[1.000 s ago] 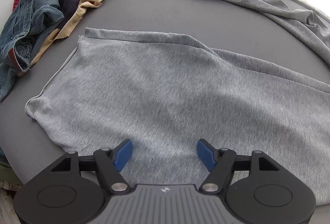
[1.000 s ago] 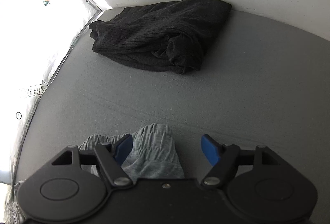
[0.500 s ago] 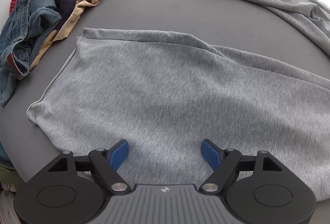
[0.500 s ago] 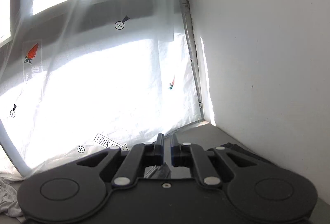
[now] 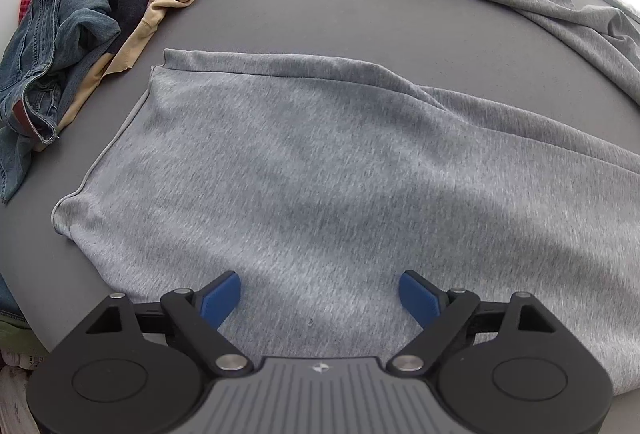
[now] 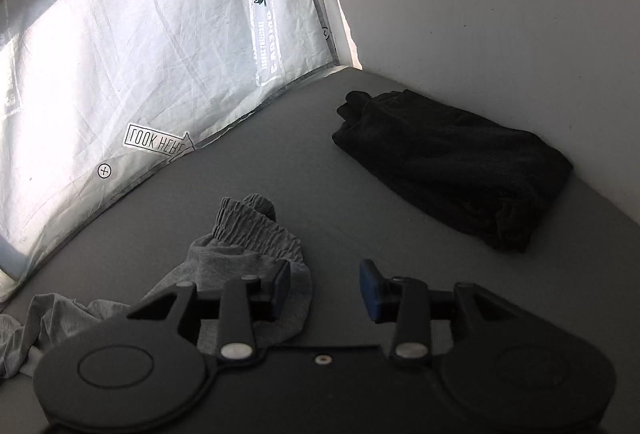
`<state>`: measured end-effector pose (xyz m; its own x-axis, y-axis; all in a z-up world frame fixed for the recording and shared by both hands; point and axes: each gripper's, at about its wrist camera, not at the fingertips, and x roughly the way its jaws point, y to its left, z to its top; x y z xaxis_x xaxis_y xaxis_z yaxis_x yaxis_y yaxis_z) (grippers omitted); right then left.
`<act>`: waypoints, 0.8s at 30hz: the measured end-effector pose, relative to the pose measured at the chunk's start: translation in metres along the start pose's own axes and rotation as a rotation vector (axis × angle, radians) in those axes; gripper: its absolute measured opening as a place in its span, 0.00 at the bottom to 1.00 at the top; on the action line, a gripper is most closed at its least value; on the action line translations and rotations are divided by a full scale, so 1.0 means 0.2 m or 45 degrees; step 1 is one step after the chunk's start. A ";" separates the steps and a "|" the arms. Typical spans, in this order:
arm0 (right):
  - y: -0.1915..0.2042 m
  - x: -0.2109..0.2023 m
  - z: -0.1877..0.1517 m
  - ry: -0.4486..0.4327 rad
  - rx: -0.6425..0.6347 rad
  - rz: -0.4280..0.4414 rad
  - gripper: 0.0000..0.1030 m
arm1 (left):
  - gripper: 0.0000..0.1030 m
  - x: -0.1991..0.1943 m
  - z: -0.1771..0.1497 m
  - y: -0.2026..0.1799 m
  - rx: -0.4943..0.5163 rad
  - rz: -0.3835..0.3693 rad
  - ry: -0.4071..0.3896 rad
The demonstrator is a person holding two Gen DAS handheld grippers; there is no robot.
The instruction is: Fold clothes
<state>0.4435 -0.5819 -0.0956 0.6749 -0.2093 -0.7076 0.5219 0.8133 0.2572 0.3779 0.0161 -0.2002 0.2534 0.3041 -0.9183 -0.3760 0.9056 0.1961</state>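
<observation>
Under the left gripper [image 5: 320, 298], whose jaws have just been widening with nothing pinched, the grey trousers [image 5: 320, 162] are lying flat on the grey bed [image 5: 360, 22], far from the pile of clothes [image 5: 80, 14]; a loose edge could be bunching if grabbed badly. Beside the right gripper [image 6: 325, 284], reopening and empty, the waistband [image 6: 248, 230] is crumpling. Its far end is hiding.

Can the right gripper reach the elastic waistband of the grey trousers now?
Probably yes. The right gripper is open and empty, the waistband lies just ahead beside its left jaw, uncovered.
</observation>
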 end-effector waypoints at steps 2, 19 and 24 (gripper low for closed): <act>0.11 0.09 0.01 0.024 -0.021 0.051 0.43 | 0.88 0.00 0.00 0.01 -0.017 0.000 0.009; 0.25 0.25 0.01 -0.093 -0.127 -0.139 0.04 | 0.96 0.02 0.01 0.06 -0.079 -0.005 0.043; -0.05 -0.21 -0.05 -0.282 -0.051 -0.236 0.04 | 0.96 0.03 0.01 0.07 -0.049 -0.031 0.029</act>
<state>0.4043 -0.5761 -0.0759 0.6695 -0.4662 -0.5783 0.6290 0.7699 0.1075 0.3757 0.0310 -0.2024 0.2427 0.2749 -0.9303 -0.4038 0.9006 0.1608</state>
